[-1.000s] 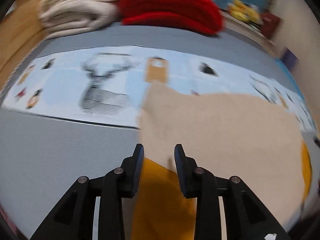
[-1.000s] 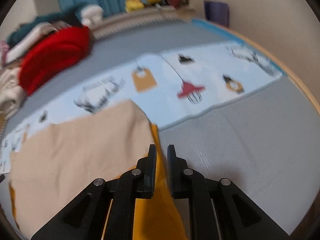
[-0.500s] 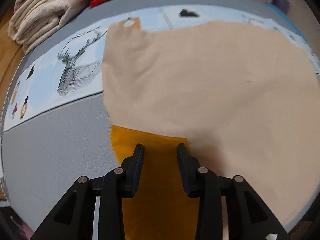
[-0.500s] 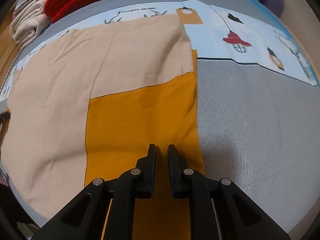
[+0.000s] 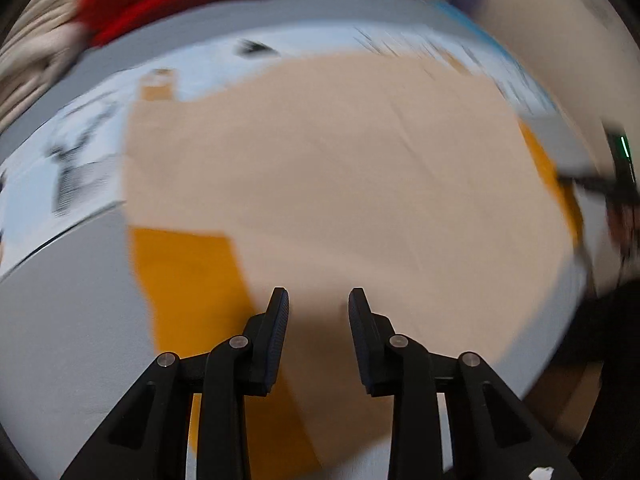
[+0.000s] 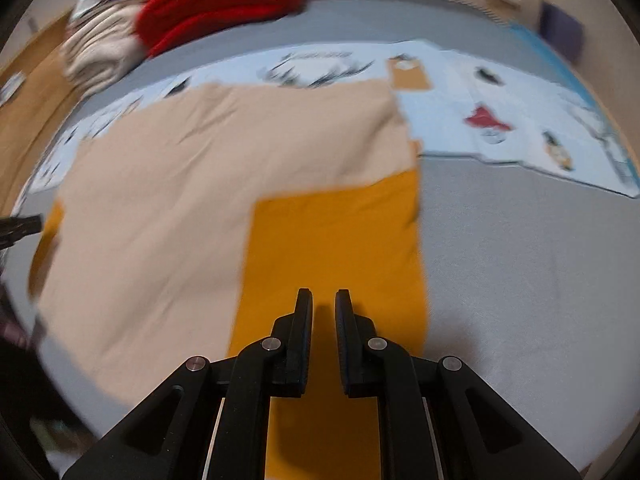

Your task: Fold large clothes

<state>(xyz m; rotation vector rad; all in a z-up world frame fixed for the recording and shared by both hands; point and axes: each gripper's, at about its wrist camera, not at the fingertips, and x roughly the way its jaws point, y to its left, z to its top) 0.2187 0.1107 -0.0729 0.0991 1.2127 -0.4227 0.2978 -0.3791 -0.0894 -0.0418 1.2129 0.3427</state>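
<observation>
**Fold laid down, both tongs hovering over the cloth**

Left tongs (image 5: 318,300) stand part-open with nothing between the pads; their jaws have just been closing a little and grip no cloth. Right tongs (image 6: 323,300) are drawn narrow, only a slim gap between the pads, and they too look empty, with the orange layer lying flat beneath them rather than pinched.

One large garment (image 6: 224,184) is spread on the grey bed (image 6: 520,280), partly over a pale printed sheet (image 6: 500,120). Its beige side lies turned over an orange side (image 6: 340,248), which shows as a panel on the right and another patch at the left edge. It lies directly below both pairs of tongs.

What could go wrong, as I judge it: the beige flap does not cover the orange evenly, so a second fold taken from here may come out crooked. With the right tongs so narrow, a pinch might catch only the top layer and drag it off the one under it. Both views are smeared by motion, so a grab made in haste could miss the hem altogether.

Counted: two pairs of tongs, one garment in work, one printed sheet, one red pile (image 6: 224,4) and one cream pile (image 6: 100,52) at the far end of the bed.
</observation>
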